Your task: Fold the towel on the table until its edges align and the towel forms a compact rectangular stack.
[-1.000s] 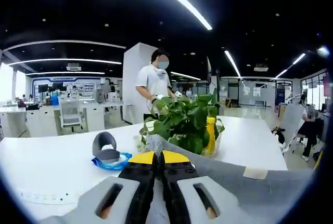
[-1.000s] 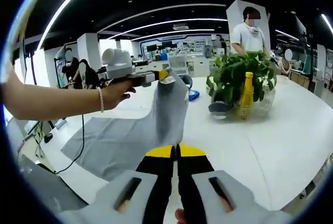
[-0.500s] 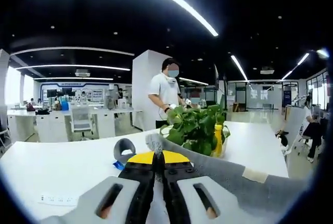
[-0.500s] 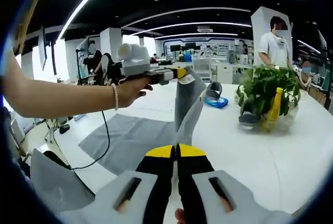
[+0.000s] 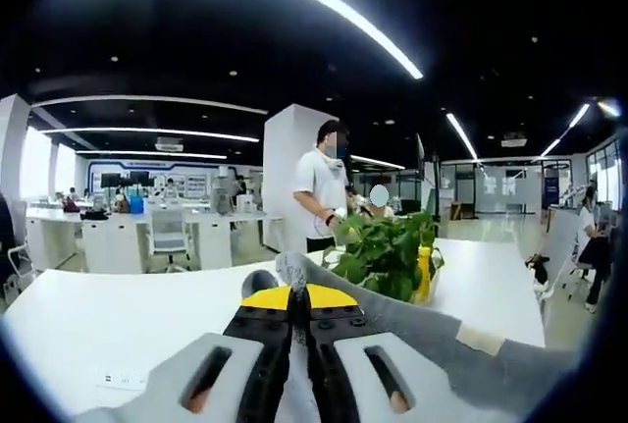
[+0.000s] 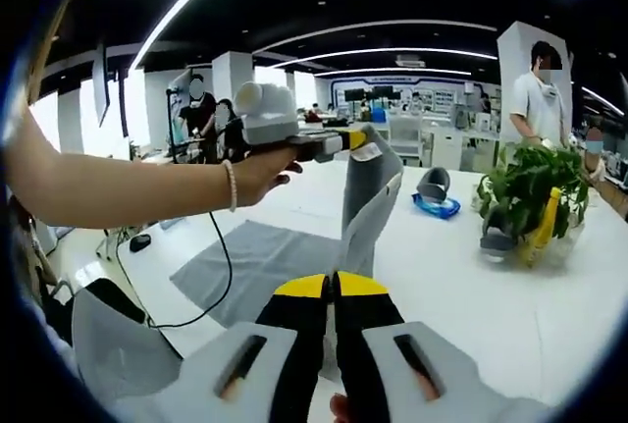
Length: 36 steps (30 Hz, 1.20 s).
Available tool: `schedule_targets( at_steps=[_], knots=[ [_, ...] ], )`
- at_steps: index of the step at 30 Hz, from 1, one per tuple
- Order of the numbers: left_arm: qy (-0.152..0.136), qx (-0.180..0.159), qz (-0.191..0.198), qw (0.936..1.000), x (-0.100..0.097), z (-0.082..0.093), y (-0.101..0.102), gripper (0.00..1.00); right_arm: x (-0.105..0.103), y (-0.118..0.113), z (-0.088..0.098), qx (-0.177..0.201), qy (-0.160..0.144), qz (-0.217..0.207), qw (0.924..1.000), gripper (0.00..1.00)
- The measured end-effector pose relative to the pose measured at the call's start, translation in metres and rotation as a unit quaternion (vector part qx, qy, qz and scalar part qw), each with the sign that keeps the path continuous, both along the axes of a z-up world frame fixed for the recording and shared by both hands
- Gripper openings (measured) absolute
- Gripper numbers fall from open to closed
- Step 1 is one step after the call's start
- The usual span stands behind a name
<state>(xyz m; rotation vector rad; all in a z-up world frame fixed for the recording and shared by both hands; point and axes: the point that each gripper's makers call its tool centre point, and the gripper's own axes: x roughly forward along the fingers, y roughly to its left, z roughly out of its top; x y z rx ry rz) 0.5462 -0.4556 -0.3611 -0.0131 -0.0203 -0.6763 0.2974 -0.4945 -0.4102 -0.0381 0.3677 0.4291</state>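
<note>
Both hand-held grippers clamped on grey towel: left hand-held gripper [image 6: 345,139] pinching top corner, right hand-held gripper [image 6: 334,290] near edge. Towel [image 6: 368,212] lifted, rest trailing on white counter [image 6: 471,286]. Risk: uneven pull skews edges; swing toward plant [image 6: 530,197] topples it.

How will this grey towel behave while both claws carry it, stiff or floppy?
Likely floppy: the grey towel sags between the left claw and right claw. Probably light, since two corner pinches lift it. The trailing part may drag on the table.
</note>
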Motion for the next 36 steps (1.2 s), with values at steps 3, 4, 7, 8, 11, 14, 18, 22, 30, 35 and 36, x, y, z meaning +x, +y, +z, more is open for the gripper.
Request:
schedule_targets(
  at_steps=[3,4,7,8,11,14,18,22,30,35,36],
  knots=[
    [0.002,-0.010,0.006,0.9999,-0.003,0.000,0.012,0.04,-0.003,0.011,0.001,-0.008,-0.001,0.008,0.9999,0.00],
    [0.003,-0.012,0.007,0.9999,-0.004,0.000,0.014,0.04,-0.003,0.014,0.001,-0.009,-0.001,0.009,0.9999,0.00],
    [0.002,-0.012,0.007,0.9999,-0.006,-0.001,0.023,0.04,-0.005,0.025,0.003,-0.010,0.000,0.014,0.9999,0.00],
    [0.002,-0.014,0.008,0.9999,-0.006,0.000,0.028,0.04,-0.006,0.029,0.003,-0.011,-0.001,0.016,0.9998,0.00],
    [0.004,-0.019,0.012,0.9997,-0.007,0.001,0.038,0.04,-0.006,0.040,0.005,-0.012,-0.001,0.021,0.9997,0.00],
    [0.003,-0.022,0.013,0.9997,-0.006,0.002,0.044,0.04,-0.007,0.052,0.006,-0.014,-0.001,0.026,0.9996,0.00],
    [0.003,-0.026,0.013,0.9996,-0.007,0.000,0.055,0.04,-0.009,0.066,0.009,-0.016,-0.005,0.030,0.9994,0.00],
    [0.006,-0.032,0.008,0.9994,-0.007,-0.003,0.068,0.04,-0.010,0.084,0.008,-0.020,-0.007,0.036,0.9991,0.00],
    [0.004,-0.022,0.009,0.9997,0.000,-0.008,0.100,0.04,-0.012,0.117,0.002,-0.011,-0.008,0.044,0.9990,0.00],
    [0.003,-0.026,0.002,0.9996,0.007,-0.006,0.114,0.04,-0.009,0.140,0.002,-0.011,-0.012,0.048,0.9987,0.00],
    [0.003,-0.028,-0.001,0.9996,0.009,-0.006,0.117,0.04,-0.008,0.146,0.002,-0.010,-0.013,0.049,0.9987,0.00]
  ],
)
